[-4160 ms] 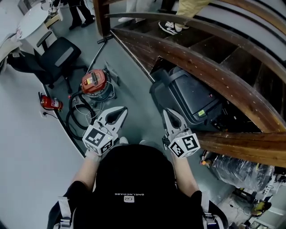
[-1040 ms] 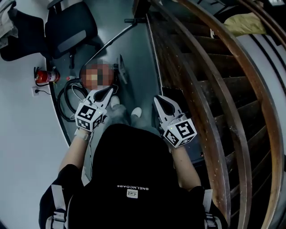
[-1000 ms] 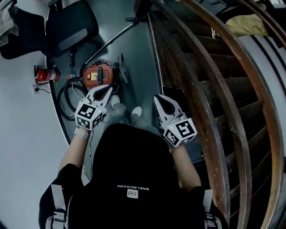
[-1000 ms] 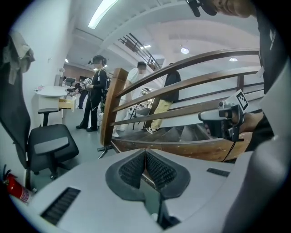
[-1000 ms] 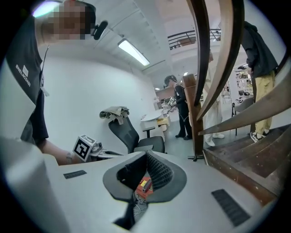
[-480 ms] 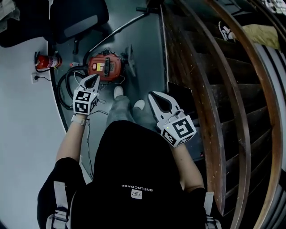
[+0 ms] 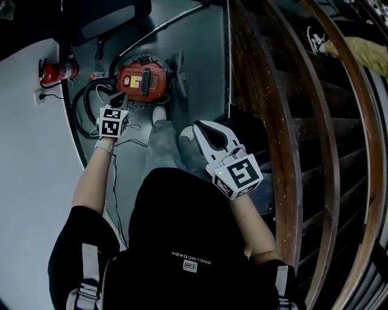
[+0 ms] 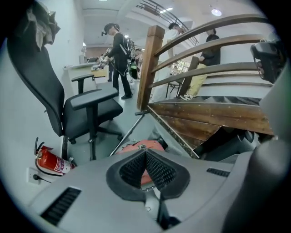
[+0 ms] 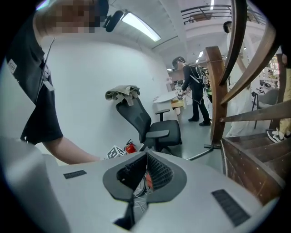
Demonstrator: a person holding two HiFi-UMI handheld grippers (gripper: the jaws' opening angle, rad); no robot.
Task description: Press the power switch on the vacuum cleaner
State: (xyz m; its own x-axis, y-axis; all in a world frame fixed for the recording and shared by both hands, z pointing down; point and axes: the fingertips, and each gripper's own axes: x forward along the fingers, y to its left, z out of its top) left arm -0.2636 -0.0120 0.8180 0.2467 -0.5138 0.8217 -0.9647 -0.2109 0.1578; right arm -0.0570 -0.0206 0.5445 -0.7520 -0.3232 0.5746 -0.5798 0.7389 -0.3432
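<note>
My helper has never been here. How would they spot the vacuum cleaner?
Look beside the curved wooden staircase, on the grey floor. The vacuum cleaner is the round red-topped drum with a black hose looped beside it, bigger than the red fire extinguisher nearby.

The head view is dim and low in contrast. The smooth grey floor [image 7: 200, 66] takes a flat, even light with only faint shadows. The curved dark-brown wooden staircase [image 7: 285, 121] and the person's black top [image 7: 182, 236] sink almost to black, and their detail is lost.

Both gripper views are far brighter. In the right gripper view a long white ceiling strip lamp [image 9: 141, 26] burns out to glare and washes the plain white wall [image 9: 91, 77]. In the left gripper view a small round ceiling lamp [image 8: 217, 12] shines from above. Both are round fisheye pictures with black corners. Lines bend toward the rim, so the square brown wooden post [image 8: 148, 68] leans.
</note>
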